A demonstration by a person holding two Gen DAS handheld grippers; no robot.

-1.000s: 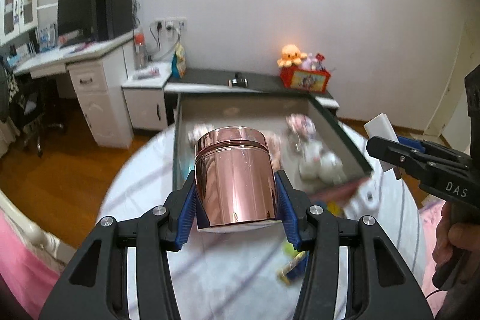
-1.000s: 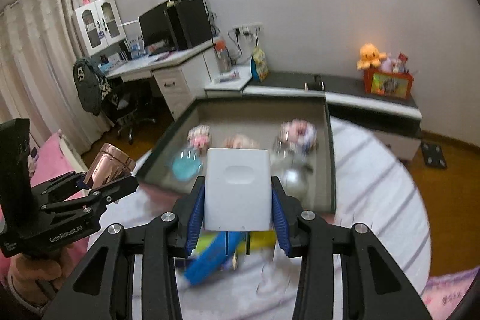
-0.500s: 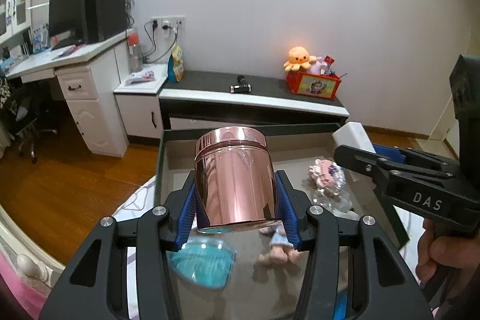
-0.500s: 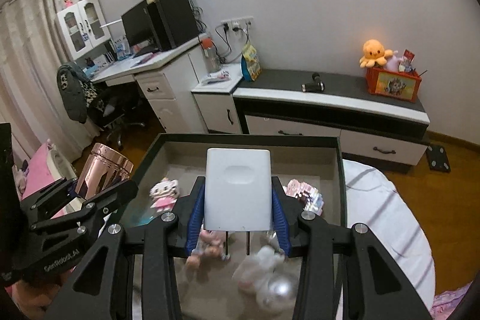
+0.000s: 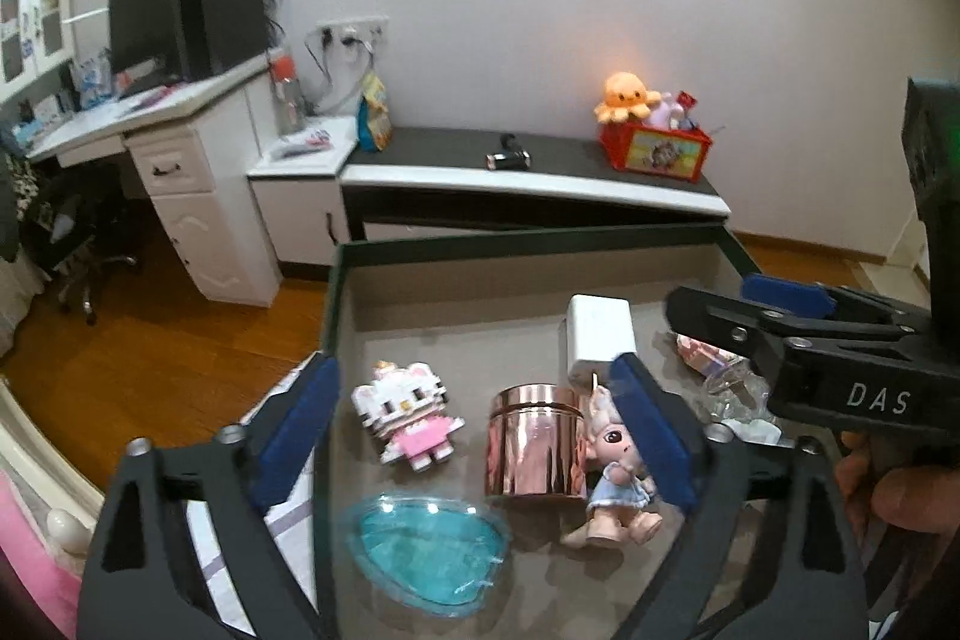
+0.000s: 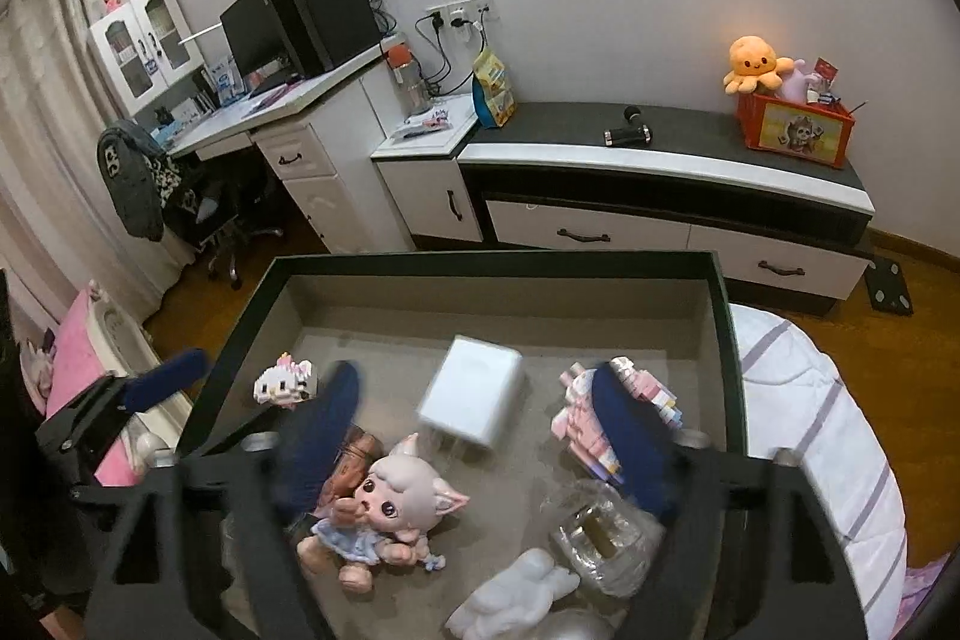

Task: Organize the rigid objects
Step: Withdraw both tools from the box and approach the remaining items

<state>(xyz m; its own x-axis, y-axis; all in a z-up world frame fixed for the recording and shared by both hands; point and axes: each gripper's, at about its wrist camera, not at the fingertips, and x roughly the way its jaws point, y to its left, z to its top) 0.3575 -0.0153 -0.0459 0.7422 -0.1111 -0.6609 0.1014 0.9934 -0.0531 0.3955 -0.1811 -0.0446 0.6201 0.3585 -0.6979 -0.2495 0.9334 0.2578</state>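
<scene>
A round table (image 6: 840,436) under a white cloth with grey stripes carries 1 dark-rimmed box (image 6: 729,340). On the box's grey floor lie a rose-gold canister (image 5: 534,442), white adapter (image 6: 471,394), 2 dolls, block figures and a teal dish (image 5: 426,550).

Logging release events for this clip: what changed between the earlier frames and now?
Both grippers have just opened: the left gripper let go the rose-gold canister, the right gripper the white charger; both now lie in the dark tray. The toys inside stayed put.
</scene>
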